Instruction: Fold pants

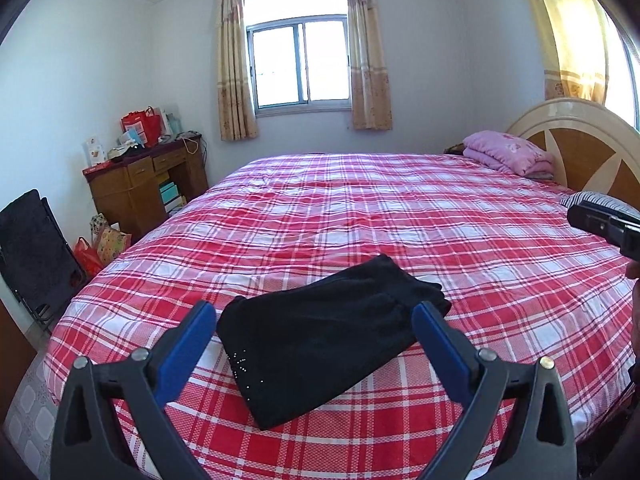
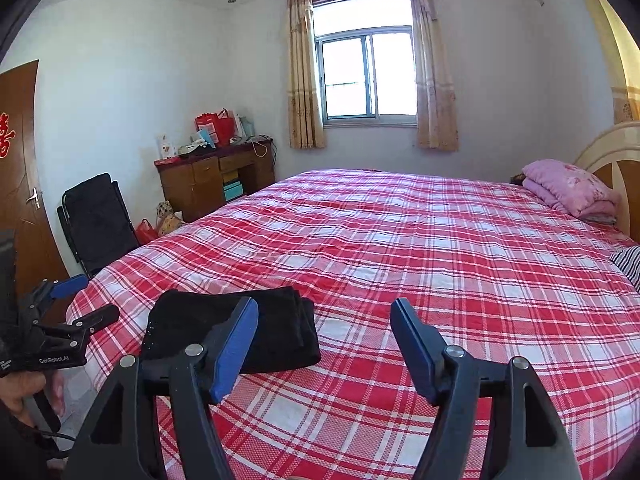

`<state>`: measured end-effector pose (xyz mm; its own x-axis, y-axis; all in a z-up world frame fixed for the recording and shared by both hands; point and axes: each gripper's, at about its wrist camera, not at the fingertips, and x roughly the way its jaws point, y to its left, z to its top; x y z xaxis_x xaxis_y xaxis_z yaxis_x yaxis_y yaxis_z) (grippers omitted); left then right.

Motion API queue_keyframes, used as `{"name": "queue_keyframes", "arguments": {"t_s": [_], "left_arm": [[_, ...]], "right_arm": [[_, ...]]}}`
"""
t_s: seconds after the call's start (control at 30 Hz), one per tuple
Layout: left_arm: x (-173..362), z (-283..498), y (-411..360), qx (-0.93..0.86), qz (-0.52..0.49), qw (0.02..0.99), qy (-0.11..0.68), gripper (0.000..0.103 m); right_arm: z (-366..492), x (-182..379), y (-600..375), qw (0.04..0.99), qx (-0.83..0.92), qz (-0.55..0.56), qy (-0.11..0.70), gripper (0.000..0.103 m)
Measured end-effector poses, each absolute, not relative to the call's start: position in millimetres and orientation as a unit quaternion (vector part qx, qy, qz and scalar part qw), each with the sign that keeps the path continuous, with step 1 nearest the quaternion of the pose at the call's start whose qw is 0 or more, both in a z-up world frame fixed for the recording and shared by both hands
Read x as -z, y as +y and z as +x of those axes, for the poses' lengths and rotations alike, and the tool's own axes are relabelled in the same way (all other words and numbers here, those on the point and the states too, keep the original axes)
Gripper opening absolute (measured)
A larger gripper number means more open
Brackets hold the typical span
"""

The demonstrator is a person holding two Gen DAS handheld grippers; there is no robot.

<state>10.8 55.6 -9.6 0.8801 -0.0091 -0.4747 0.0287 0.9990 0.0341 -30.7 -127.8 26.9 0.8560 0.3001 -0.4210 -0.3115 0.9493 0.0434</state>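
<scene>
The black pants [image 1: 320, 336] lie folded into a compact rectangle on the red plaid bed [image 1: 400, 216], near its front edge. A small pattern of shiny studs shows on their near corner. My left gripper [image 1: 316, 312] is open and empty, held just above and in front of the pants. In the right wrist view the pants [image 2: 276, 332] lie to the left. My right gripper [image 2: 324, 308] is open and empty over bare bedsheet [image 2: 440, 248] to the right of the pants. The left gripper [image 2: 80, 300] shows at the left edge there.
A folded pink quilt [image 1: 508, 152] lies by the headboard [image 1: 580, 140] at the far right. A striped pillow [image 2: 628, 260] sits at the right edge. A wooden desk [image 2: 212, 184] with bags and a black folding chair [image 2: 96, 220] stand left of the bed.
</scene>
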Motion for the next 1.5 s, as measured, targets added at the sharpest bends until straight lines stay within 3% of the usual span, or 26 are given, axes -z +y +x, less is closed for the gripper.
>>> {"name": "queue_keyframes", "arguments": {"t_s": [1.5], "left_arm": [[0.6, 7.9, 67.0, -0.035, 0.008, 0.976, 0.216, 0.103]], "right_arm": [[-39.9, -25.7, -114.7, 0.968, -0.148, -0.049, 0.199, 0.072]]}}
